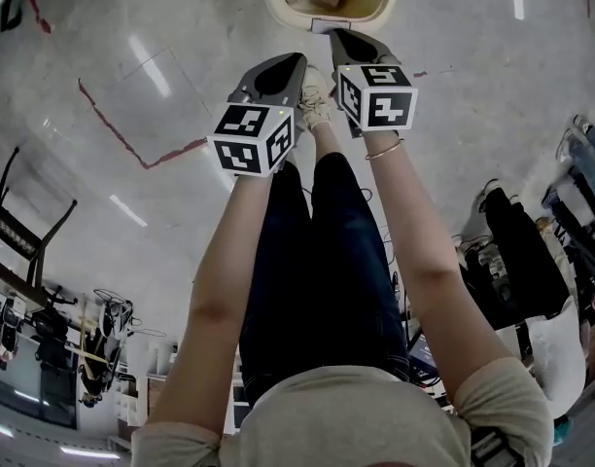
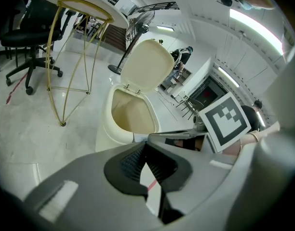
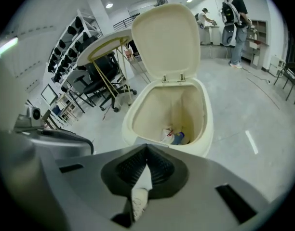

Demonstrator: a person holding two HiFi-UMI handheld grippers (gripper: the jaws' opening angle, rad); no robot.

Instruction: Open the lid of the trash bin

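Lid-to-jaws contact: none in any view; neither gripper touches the lid
Left gripper jaws: closed tip to tip, nothing held; only floor shows through the gap behind the tips
Right gripper jaws: closed at the tips, empty; the pale thing seen through the gap is the person's shoe, not something gripped
Gripper position: both held out in front at arm's length, side by side, tips aimed at the bin's front edge, short of it
Trash bin: cream, on the floor right ahead of the person, the right gripper nearer its mouth
Lid state: up, tilted back on the rear hinge, mouth fully exposed
Inside: a few bits of rubbish at the bottom
Shoe: close to the bin's base; cannot tell whether it presses a pedal
Progress (judgement): opening looks done
Doing it well (judgement): if a pedal props the lid, keep foot pressure even so it does not drop. If the lid needs a nudge, push with a closed jaw tip under its front edge, away from the hinge. Keep both grippers off the rim so the light bin does not slide.
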